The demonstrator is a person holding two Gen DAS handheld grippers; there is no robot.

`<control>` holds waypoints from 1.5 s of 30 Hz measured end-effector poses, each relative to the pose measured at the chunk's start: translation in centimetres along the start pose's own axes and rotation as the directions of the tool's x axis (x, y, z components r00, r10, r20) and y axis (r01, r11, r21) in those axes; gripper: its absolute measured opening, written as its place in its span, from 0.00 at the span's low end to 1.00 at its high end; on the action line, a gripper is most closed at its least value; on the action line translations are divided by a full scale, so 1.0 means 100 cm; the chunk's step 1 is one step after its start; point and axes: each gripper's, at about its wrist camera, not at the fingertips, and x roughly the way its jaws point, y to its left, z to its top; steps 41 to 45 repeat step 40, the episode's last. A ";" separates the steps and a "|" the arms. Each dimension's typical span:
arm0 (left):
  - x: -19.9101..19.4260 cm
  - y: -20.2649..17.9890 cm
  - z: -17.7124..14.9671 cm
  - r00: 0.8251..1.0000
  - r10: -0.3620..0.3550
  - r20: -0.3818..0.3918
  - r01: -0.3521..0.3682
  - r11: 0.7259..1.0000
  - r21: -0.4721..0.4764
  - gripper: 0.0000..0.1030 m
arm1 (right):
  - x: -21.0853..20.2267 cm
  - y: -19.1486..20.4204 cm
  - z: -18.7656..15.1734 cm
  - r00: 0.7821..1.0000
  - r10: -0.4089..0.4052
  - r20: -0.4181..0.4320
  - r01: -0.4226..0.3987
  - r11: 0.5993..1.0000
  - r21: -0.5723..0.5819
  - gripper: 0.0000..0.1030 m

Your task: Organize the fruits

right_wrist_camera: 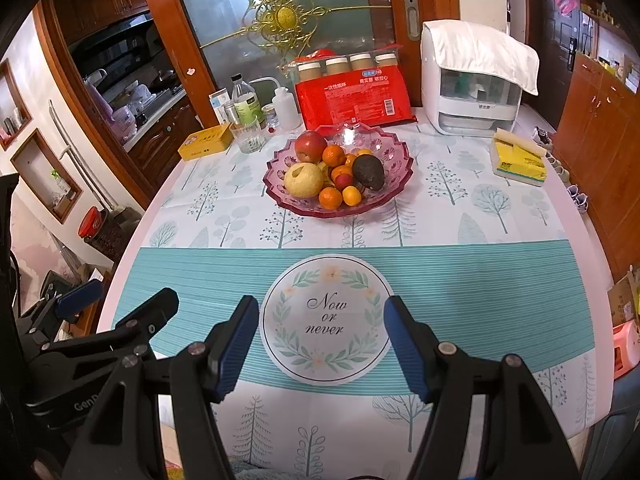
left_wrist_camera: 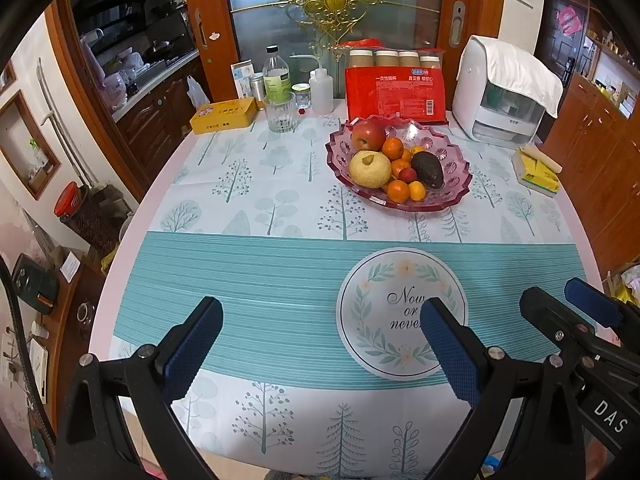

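The striped middle of the tablecloth (right_wrist_camera: 460, 280) lies bare across the frame's centre. Above it, the pink fruit bowl (right_wrist_camera: 400, 184) stands before the red cup package (right_wrist_camera: 356, 100), with a drinking glass (right_wrist_camera: 250, 140) upper left and a tissue pack (right_wrist_camera: 518, 160) upper right.

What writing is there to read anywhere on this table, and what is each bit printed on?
"Now or never": round emblem on the tablecloth.
"一次性纸杯": red cup pack; its smaller print is blurred.
"DAS": right tongs, on the body, cut off at the edge.
"Gen": left tongs, on the body, cut off.
Yellow tin, green bottle label, tissue pack, white machine: print too small or blurred to read.
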 end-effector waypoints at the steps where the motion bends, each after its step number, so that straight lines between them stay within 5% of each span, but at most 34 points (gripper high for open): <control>1: 0.000 0.000 0.001 1.000 0.000 -0.001 0.000 1.000 0.000 0.96 | 0.001 0.001 -0.001 1.000 0.001 -0.002 -0.001 1.000 0.000 0.64; 45: 0.007 -0.015 0.007 0.998 0.011 -0.065 -0.010 1.000 0.014 0.96 | 0.008 -0.002 0.001 1.000 0.014 -0.019 -0.014 1.000 0.003 0.64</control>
